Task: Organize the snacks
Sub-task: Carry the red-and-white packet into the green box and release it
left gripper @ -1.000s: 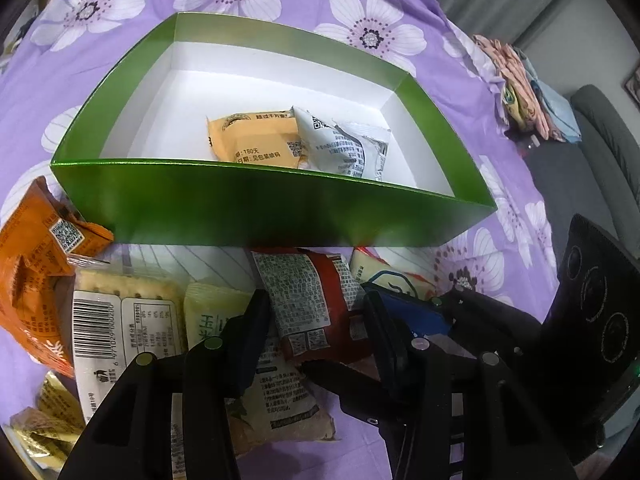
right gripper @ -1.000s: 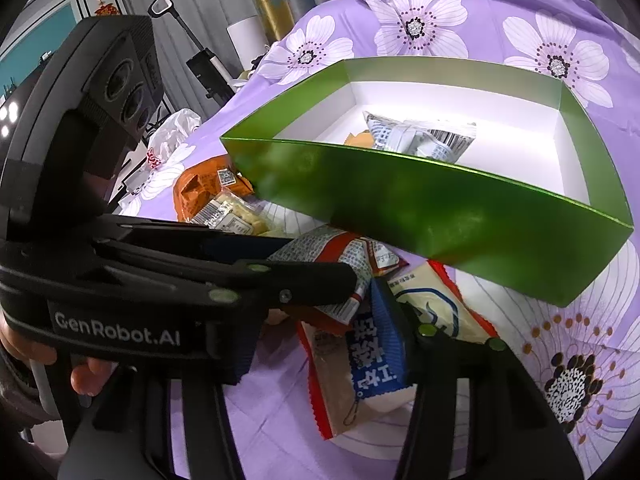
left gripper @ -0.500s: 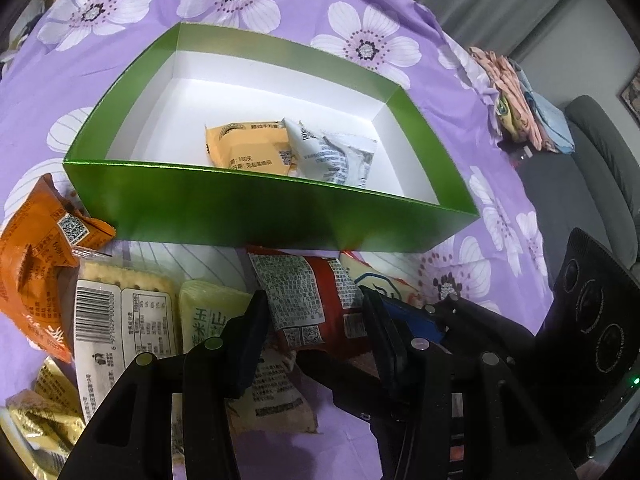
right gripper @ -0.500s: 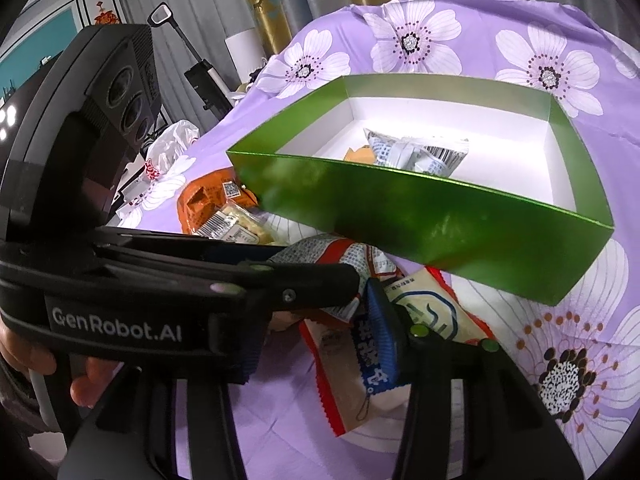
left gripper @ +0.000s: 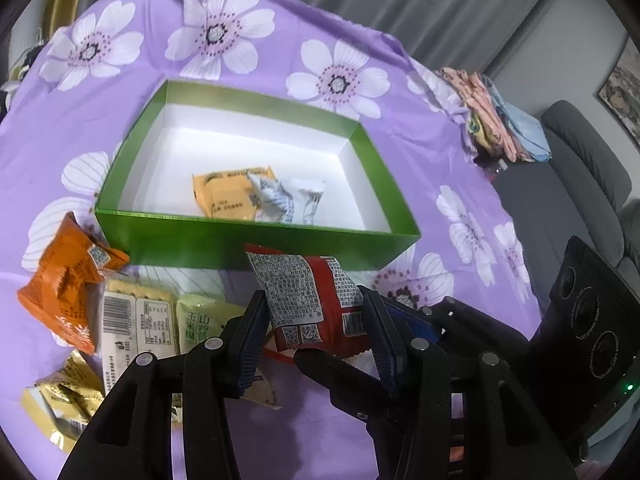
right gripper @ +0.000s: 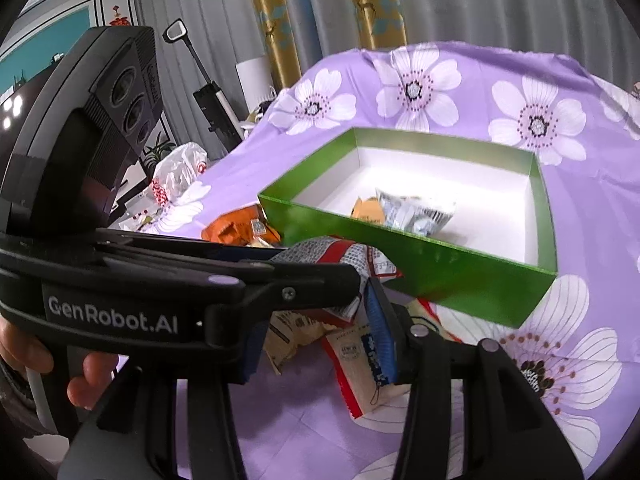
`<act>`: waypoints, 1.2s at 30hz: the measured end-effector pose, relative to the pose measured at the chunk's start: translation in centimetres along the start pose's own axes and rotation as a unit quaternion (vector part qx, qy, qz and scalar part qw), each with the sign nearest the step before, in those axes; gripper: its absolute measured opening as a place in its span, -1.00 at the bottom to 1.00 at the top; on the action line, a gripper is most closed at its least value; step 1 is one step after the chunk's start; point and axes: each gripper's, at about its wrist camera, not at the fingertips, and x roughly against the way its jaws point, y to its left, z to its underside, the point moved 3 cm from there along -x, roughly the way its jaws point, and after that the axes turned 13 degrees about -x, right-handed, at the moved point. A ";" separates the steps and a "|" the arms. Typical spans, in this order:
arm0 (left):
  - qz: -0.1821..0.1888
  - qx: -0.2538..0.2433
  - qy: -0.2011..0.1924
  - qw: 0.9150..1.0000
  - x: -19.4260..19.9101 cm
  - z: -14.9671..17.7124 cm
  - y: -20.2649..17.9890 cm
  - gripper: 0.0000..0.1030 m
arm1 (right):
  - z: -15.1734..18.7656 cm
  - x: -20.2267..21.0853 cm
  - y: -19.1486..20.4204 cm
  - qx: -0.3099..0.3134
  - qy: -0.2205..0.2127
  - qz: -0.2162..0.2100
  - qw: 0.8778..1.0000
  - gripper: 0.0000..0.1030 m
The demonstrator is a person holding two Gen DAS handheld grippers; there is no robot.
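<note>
My left gripper (left gripper: pixel 316 320) is shut on a red snack packet (left gripper: pixel 308 300) and holds it above the cloth, just in front of the green box (left gripper: pixel 256 236). The box holds an orange packet (left gripper: pixel 224 196) and a silver packet (left gripper: pixel 288 200). In the right wrist view the left gripper crosses in front with the red packet (right gripper: pixel 340 256). My right gripper (right gripper: pixel 320 340) sits over a white and red packet (right gripper: pixel 360 364) on the cloth; its left finger is hidden, so its state is unclear. The green box (right gripper: pixel 440 264) lies beyond.
Loose snacks lie left of the box: an orange bag (left gripper: pixel 64 280), a cracker pack (left gripper: pixel 136 324), a pale green packet (left gripper: pixel 200 320) and gold packets (left gripper: pixel 68 404). Folded cloths (left gripper: pixel 492 120) and a grey sofa (left gripper: pixel 588 184) are at the right.
My left gripper has lifted the red packet off the cloth and pulled back and up from the box. The right gripper has risen and drawn back too.
</note>
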 end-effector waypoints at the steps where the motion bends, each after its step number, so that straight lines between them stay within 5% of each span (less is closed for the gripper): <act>1: -0.001 -0.002 -0.005 1.000 0.3 -0.2 -0.2 -0.06 | -0.1 0.2 0.1 0.001 -0.004 0.000 1.000 -0.09; 36: -0.005 -0.022 -0.038 0.999 -0.6 -7.4 1.8 -0.06 | -6.3 -2.1 -0.8 0.027 -0.048 0.015 0.998 -0.08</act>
